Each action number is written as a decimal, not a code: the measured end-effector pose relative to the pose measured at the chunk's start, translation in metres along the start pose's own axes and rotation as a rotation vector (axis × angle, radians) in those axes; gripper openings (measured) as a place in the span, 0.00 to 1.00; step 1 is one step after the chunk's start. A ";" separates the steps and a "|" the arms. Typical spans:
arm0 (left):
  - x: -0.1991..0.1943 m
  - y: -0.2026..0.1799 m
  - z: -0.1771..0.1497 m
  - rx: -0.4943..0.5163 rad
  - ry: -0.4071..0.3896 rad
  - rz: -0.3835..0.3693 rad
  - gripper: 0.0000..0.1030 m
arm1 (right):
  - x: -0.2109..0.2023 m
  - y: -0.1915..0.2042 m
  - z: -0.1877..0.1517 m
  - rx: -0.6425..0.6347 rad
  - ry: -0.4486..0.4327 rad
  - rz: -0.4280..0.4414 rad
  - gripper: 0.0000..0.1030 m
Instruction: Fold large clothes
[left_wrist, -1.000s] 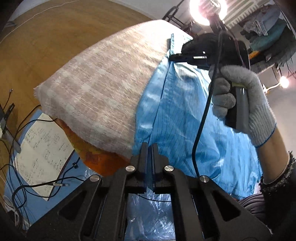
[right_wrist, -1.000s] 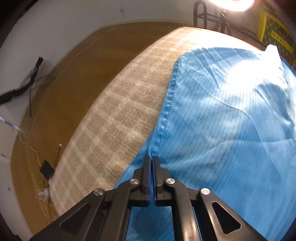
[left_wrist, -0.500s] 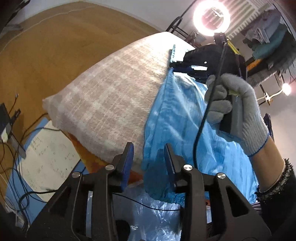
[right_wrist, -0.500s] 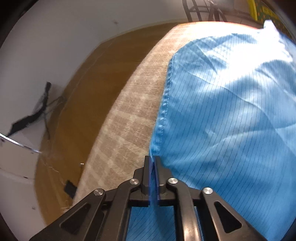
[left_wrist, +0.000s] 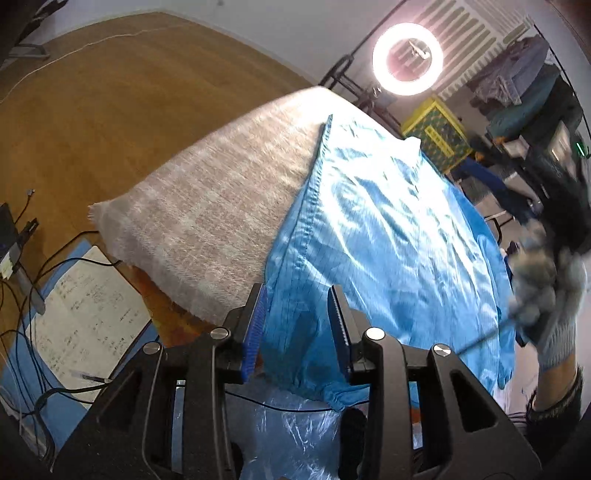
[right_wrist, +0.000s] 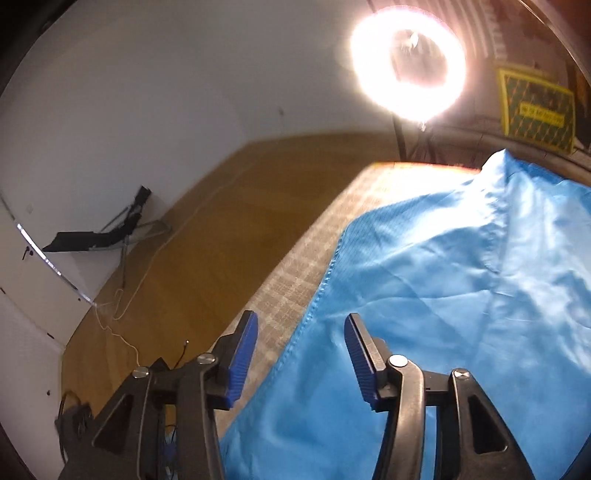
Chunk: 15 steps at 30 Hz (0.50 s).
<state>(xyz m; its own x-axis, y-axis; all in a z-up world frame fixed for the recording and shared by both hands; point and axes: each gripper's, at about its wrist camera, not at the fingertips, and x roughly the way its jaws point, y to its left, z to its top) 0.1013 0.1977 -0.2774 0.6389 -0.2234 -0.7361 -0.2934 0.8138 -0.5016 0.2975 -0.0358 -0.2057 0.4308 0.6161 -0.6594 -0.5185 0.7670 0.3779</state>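
Evidently the blue garment (left_wrist: 388, 236) was left spread on the blanket-covered tabletop (left_wrist: 221, 206); left gripper (left_wrist: 297, 325) fingers stood parted, cloth between them unpinched; right gripper (right_wrist: 299, 354) fingers were opening, empty, above its nine-o'clock hem.

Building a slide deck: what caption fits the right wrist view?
Right gripper, jaws opening and empty, above the blue garment spread on a checked blanket.
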 end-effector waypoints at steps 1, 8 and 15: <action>-0.002 0.002 -0.001 -0.011 -0.007 0.001 0.32 | -0.013 -0.002 -0.006 -0.004 -0.018 -0.004 0.51; -0.027 0.006 -0.014 -0.146 0.011 -0.037 0.35 | -0.079 0.002 -0.043 -0.097 -0.070 -0.024 0.74; -0.044 -0.040 0.004 -0.014 0.020 0.026 0.59 | -0.106 -0.005 -0.046 -0.075 -0.108 0.038 0.80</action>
<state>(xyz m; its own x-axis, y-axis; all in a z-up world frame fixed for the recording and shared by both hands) 0.0881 0.1774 -0.2235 0.6169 -0.2130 -0.7577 -0.3193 0.8122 -0.4883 0.2208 -0.1137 -0.1671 0.4847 0.6629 -0.5706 -0.5880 0.7299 0.3485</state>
